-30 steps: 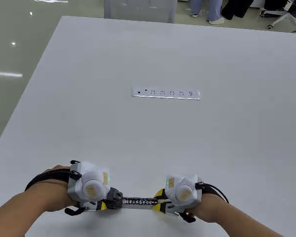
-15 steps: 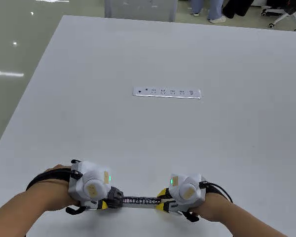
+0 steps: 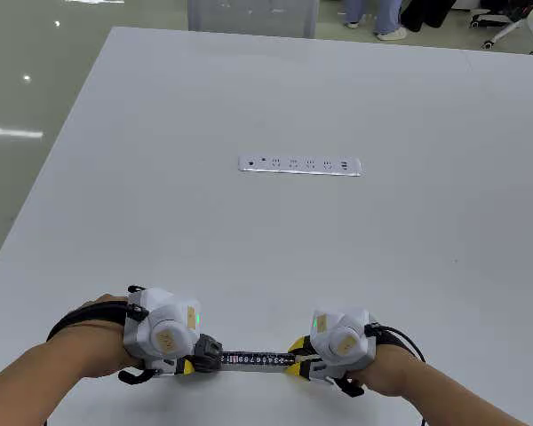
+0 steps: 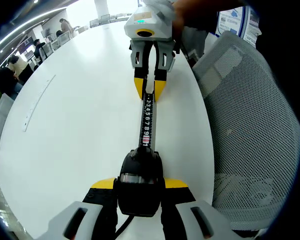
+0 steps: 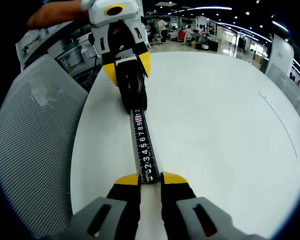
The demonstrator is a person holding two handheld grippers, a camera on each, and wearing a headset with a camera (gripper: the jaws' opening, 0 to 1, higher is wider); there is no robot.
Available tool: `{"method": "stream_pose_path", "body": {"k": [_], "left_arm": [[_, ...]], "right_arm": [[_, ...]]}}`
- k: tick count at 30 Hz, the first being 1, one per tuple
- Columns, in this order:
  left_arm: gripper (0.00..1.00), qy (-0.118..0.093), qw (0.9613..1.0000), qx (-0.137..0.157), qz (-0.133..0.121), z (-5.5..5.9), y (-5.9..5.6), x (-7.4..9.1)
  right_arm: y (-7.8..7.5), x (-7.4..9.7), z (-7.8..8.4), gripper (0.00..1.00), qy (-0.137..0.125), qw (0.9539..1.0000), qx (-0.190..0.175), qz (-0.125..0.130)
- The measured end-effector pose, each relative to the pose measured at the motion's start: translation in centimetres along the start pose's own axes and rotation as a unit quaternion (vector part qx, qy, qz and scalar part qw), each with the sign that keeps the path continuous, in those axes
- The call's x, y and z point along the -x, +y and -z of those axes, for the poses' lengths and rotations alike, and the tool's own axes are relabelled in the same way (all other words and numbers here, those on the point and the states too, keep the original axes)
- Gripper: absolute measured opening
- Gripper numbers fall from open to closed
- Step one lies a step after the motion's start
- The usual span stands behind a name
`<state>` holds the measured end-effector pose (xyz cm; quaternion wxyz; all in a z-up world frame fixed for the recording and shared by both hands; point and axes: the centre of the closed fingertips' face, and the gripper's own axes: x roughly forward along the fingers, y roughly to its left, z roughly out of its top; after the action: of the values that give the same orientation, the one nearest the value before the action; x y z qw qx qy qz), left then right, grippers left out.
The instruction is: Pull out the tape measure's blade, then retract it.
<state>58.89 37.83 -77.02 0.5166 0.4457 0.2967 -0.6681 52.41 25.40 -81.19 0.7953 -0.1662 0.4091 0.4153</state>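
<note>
Blade (image 3: 253, 359) is out longer than a second ago. Your right gripper (image 5: 150, 178), apparently pinching its tip, has drawn away from the tape measure case (image 4: 140, 175), which is clamped in your left gripper (image 3: 189, 366) at the tabletop (image 3: 293, 248) near edge. Extension is progressing, retract still to do

Left gripper (image 3: 191, 364) and right gripper (image 3: 295, 358) face to face, jaws tight, forearms low.
</note>
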Motion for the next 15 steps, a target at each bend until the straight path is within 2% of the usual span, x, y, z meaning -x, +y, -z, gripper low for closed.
{"method": "stream_pose_path", "body": {"k": [15], "left_arm": [[0.30,-0.001,1.0000,0.000,0.002,-0.08,-0.04,-0.02]], "right_arm": [[-0.15,0.63,0.73,0.13,0.003,1.0000,-0.004,0.004]]}}
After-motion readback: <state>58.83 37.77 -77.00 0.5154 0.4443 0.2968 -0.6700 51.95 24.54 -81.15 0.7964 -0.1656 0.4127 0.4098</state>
